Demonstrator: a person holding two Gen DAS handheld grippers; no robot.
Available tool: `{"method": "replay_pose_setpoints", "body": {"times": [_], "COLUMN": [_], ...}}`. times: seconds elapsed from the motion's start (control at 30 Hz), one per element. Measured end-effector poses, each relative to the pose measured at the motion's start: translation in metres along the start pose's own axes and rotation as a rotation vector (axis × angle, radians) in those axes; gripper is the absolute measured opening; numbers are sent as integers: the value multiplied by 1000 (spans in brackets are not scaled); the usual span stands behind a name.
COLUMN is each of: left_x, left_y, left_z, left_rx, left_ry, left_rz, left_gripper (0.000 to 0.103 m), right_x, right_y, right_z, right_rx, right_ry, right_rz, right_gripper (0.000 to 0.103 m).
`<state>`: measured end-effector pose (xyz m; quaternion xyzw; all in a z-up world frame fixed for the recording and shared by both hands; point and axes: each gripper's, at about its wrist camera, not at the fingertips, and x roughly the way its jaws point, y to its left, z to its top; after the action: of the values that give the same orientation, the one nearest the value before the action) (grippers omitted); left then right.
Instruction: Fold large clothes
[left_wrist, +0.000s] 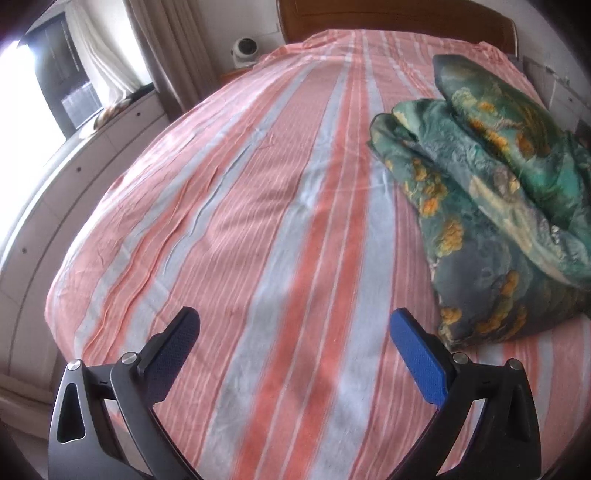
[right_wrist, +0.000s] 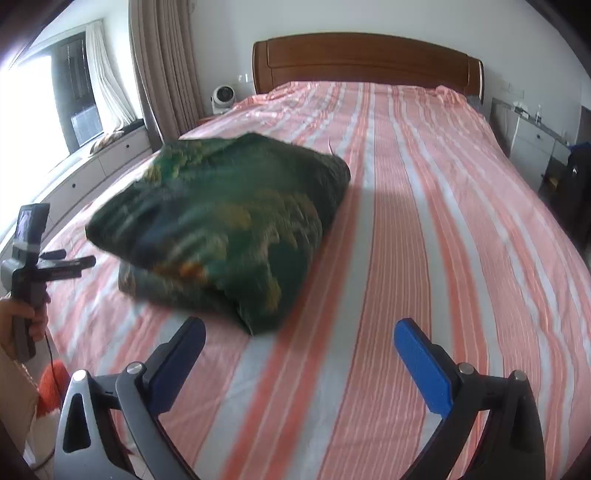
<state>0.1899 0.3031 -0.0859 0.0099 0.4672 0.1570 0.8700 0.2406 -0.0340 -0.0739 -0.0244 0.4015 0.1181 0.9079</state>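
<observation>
A dark green cloth with yellow flowers (left_wrist: 491, 192) lies folded in a thick bundle on the striped bed, at the right of the left wrist view. In the right wrist view the same green bundle (right_wrist: 225, 225) lies left of centre, blurred. My left gripper (left_wrist: 295, 325) is open over bare sheet, to the left of the bundle and nearer than it, with nothing between its blue pads. My right gripper (right_wrist: 300, 334) is open too, just in front of the bundle's near corner and not touching it. The left gripper (right_wrist: 74, 264) also shows from the side at the left edge, held in a hand (right_wrist: 22, 314).
The bed (left_wrist: 258, 229) has a pink, orange and grey striped sheet and a wooden headboard (right_wrist: 365, 59). A white drawer unit (left_wrist: 74, 177) runs along the left under a bright window. A small white fan (right_wrist: 221, 96) stands by the curtain. A bedside desk (right_wrist: 532, 144) stands at the right.
</observation>
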Motion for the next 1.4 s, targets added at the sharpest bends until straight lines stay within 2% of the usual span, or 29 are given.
{"method": "replay_pose_setpoints", "body": {"times": [0.13, 0.23, 0.53, 0.63, 0.7, 0.73, 0.77, 0.8, 0.83, 0.87, 0.9, 0.93, 0.97, 1.0, 1.03, 1.1, 1.17, 1.23, 1.3, 1.4], "left_x": [21, 39, 37, 44, 47, 46, 38, 20, 8, -4, -13, -20, -23, -26, -25, -6, 26, 50, 64, 77], "left_y": [-5, -14, -15, -9, 0, 4, 13, 29, 39, 49, 53, 49, 41, 26, 12, -24, -47, -56, -55, -54], "left_z": [-13, -23, -24, -29, -28, -23, -16, -3, 9, 25, 44, 64, 78, 96, 106, 122, 120, 105, 94, 87], "left_rx": [18, 53, 56, 17, -14, -14, -52, -141, -203, -267, -307, -307, -287, -240, -195, -99, -52, -20, -37, -73], "left_ry": [64, 107, 112, 113, 156, 215, 222, 164, 129, 97, 75, 73, 72, 64, 67, 129, 231, 261, 265, 278], "left_rz": [-3, 7, -7, -29, -71, -96, -145, -270, -393, -552, -718, -836, -889, -904, -885, -797, -675, -622, -614, -662], "left_gripper": [103, 102, 103, 103, 103, 102, 88, 76, 76, 79, 92, 99, 103, 103, 103, 102, 103, 103, 103, 103], "right_x": [2, 0, 4, 8, 10, 11, 10, 8, 5, 2, -1, -3, -4, -5, -5, -4, -1, 3, 9, 32], "right_y": [-4, -5, 3, 7, 8, 9, 9, 8, 6, 5, 4, 3, 1, 0, -3, -7, -17, -29, -47, -70], "right_z": [-23, -35, -30, -29, -30, -31, -32, -32, -32, -32, -32, -32, -30, -29, -26, -22, -16, -9, 3, 29], "right_rx": [7, -15, -29, -19, -16, -16, -18, -23, -29, -35, -40, -40, -35, -25, -7, 26, 71, 114, 155, 201], "right_ry": [91, 97, 101, 104, 107, 109, 108, 103, 91, 79, 65, 57, 48, 39, 29, 20, 19, 20, 9, 14], "right_rz": [-43, -70, -42, -16, -1, 5, 7, 5, 1, -1, -2, -3, 1, 9, 21, 43, 73, 100, 139, 199], "right_gripper": [101, 101, 101, 101, 101, 101, 101, 101, 101, 101, 101, 101, 101, 101, 101, 101, 101, 101, 101, 101]}}
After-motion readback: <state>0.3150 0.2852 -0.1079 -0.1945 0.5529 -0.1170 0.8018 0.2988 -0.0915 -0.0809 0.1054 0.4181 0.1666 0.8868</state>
